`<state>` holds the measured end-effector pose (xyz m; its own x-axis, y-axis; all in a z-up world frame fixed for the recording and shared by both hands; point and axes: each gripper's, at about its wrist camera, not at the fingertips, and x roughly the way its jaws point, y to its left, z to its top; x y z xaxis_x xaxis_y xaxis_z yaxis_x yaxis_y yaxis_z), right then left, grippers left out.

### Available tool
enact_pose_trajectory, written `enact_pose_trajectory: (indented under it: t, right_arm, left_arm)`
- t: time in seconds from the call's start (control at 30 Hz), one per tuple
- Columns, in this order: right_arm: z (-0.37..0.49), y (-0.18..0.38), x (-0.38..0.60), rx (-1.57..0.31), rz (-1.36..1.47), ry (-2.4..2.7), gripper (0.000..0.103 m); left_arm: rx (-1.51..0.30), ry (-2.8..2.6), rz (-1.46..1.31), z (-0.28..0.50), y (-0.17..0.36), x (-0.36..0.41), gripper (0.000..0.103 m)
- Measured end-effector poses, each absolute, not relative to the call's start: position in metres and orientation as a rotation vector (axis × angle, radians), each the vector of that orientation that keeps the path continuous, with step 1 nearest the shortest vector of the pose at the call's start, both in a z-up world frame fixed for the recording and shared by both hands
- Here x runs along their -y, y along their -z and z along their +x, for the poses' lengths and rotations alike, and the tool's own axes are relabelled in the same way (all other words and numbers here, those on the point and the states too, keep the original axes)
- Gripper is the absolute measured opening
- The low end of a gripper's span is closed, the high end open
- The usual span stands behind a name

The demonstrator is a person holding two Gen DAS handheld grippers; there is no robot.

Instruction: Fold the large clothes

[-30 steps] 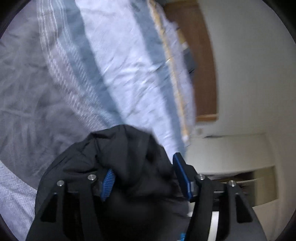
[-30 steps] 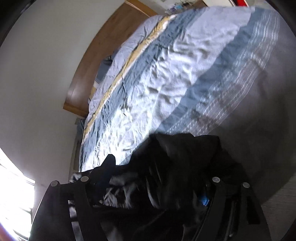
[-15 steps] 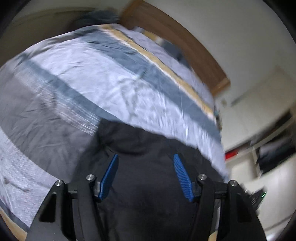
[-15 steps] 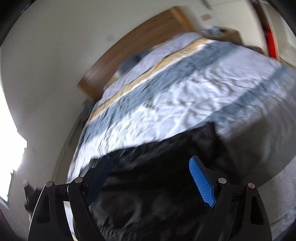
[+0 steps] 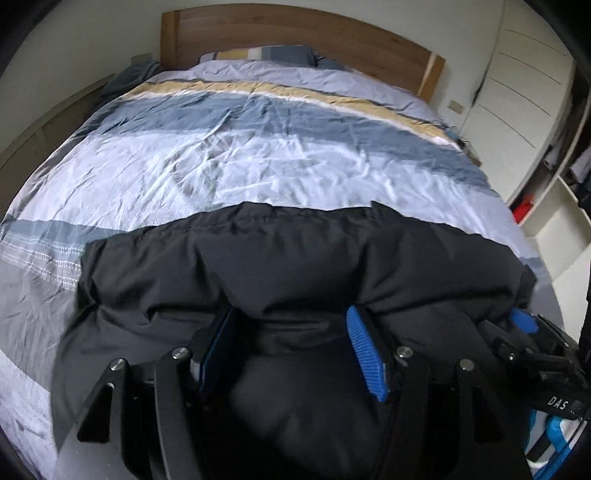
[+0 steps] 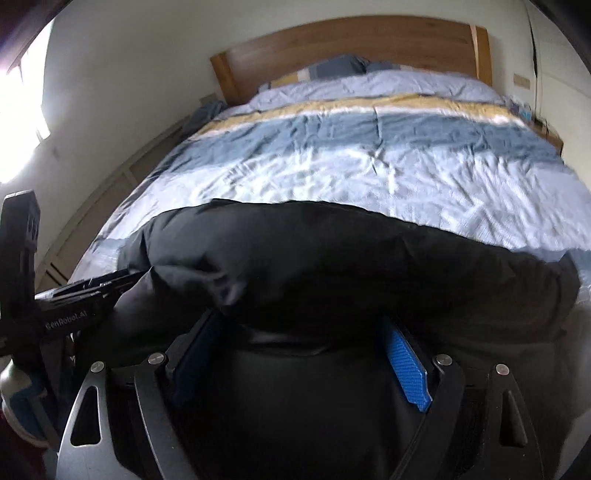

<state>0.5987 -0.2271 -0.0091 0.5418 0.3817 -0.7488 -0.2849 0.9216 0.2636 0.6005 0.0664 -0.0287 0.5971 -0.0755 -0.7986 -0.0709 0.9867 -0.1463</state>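
A black puffy jacket (image 5: 295,258) lies spread sideways across the foot of the bed, its far edge resting on the striped duvet (image 5: 258,155). My left gripper (image 5: 288,350) holds the jacket's near edge, with thick fabric bulging between its blue pads (image 5: 365,358). In the right wrist view the same jacket (image 6: 332,251) fills the gap of my right gripper (image 6: 299,350), whose pads (image 6: 406,365) press on a thick fold. The two grippers sit side by side: the right gripper (image 5: 535,343) shows at the left view's edge, and the left gripper (image 6: 81,291) at the right view's edge.
The bed runs away from me to a wooden headboard (image 5: 295,33) with pillows (image 5: 273,53). A white wardrobe (image 5: 524,74) and open shelves (image 5: 554,184) stand on the right. A low panelled wall unit (image 5: 44,140) lines the left, under a bright window (image 6: 22,92).
Both views have rolled upright and swung to face the bed head-on. The jacket, bunched in the grippers a second ago, now stretches wide across the foot of the bed.
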Motion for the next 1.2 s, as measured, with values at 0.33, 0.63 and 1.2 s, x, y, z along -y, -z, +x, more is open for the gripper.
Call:
enact_pose_trajectory:
  t: [0.33,0.63,1.2]
  right_arm:
    - [0.622,0.04,0.227,-0.951,0.148,-0.393,0.09]
    - [0.62,0.046,0.226,-0.948,0.147,-0.388,0.09]
    - [0.624,0.056,0.335,-0.977,0.225,-0.193,0.09]
  left_arm:
    - [-0.902,-0.055,-0.103,0.618,0.06,-0.061,0.062]
    - [-0.897,-0.055,-0.103,0.615,0.062,-0.061,0.062]
    - [-1.02,-0.206,-0.267,0.618,0.078,-0.177,0.072]
